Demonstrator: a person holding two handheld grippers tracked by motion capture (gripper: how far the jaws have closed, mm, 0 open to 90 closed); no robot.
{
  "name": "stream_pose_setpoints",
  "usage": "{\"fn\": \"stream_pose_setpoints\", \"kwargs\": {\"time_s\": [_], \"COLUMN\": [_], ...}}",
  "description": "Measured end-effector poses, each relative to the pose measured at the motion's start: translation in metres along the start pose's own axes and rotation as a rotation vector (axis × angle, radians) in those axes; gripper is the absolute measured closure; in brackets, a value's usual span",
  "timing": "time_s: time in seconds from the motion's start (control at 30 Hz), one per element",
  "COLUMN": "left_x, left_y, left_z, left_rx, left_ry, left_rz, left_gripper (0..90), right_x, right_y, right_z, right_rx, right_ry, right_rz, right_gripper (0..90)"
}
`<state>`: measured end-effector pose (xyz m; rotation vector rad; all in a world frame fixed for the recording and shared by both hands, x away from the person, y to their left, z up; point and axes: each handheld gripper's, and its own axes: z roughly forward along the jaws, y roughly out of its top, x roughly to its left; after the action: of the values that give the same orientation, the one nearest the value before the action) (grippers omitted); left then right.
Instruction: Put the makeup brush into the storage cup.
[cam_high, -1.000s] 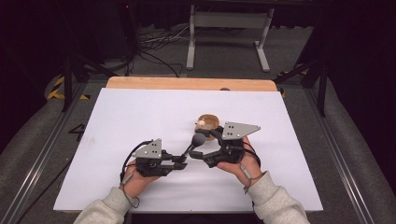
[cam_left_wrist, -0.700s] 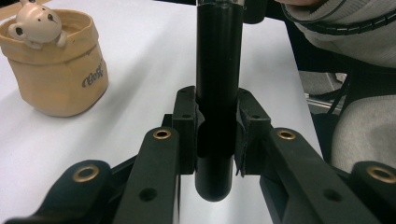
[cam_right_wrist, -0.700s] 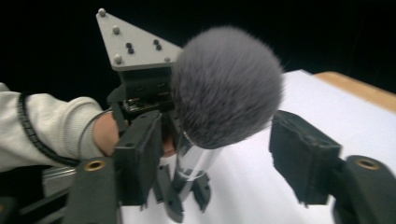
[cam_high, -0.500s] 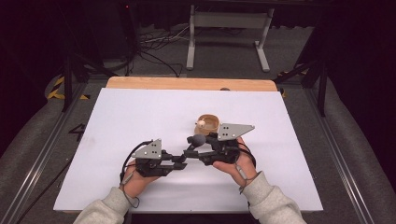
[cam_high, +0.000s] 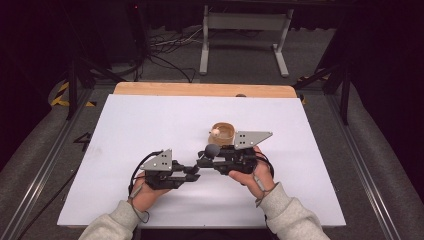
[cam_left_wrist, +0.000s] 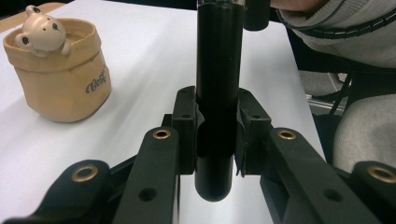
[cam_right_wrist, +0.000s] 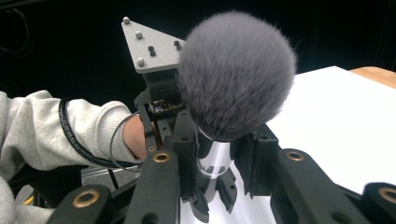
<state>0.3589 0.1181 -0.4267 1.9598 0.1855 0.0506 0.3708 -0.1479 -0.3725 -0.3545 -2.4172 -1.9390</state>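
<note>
Closing within the last second, the right hand-held gripper (cam_high: 207, 163) now pinches the silver collar of the makeup brush (cam_right_wrist: 236, 74), whose black handle (cam_left_wrist: 217, 93) the left hand-held gripper (cam_high: 192, 172) clamps, low over the worktop (cam_high: 125, 120). Opposed pulling could twist the brush loose. At one o'clock, the bear-topped tan cup (cam_left_wrist: 58, 70) bears unreadable cursive writing.

Right tongs (cam_right_wrist: 219, 158) have just closed — clamping the grey-bristled brush (cam_right_wrist: 236, 74) at its silver collar.
</note>
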Motion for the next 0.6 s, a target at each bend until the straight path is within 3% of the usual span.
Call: {"fn": "stream_pose_setpoints", "kwargs": {"time_s": [0.1,0.17,0.27,0.5,0.6], "left_x": [0.0,0.001,0.002,0.007,0.005], "left_y": [0.0,0.001,0.002,0.002,0.002], "left_z": [-0.001,-0.003,-0.005,-0.017,-0.021], "left_rx": [-0.01,-0.034,-0.053,-0.115,-0.121], "left_ry": [0.007,0.023,0.038,0.073,0.106], "left_rz": [0.01,0.004,-0.022,-0.056,-0.057], "left_gripper": [73.4,57.0,40.6,21.3,14.8], "right_x": [0.0,0.0,0.0,0.001,0.0], "right_y": [0.001,0.004,0.007,0.016,0.021], "right_z": [0.0,0.0,0.0,-0.003,-0.005], "right_rx": [-0.001,0.008,0.014,0.01,0.005], "right_ry": [0.004,0.008,0.011,-0.005,-0.02], "right_rz": [-0.001,-0.002,-0.005,-0.026,-0.03], "right_gripper": [71.2,71.2,71.2,71.2,71.2]}}
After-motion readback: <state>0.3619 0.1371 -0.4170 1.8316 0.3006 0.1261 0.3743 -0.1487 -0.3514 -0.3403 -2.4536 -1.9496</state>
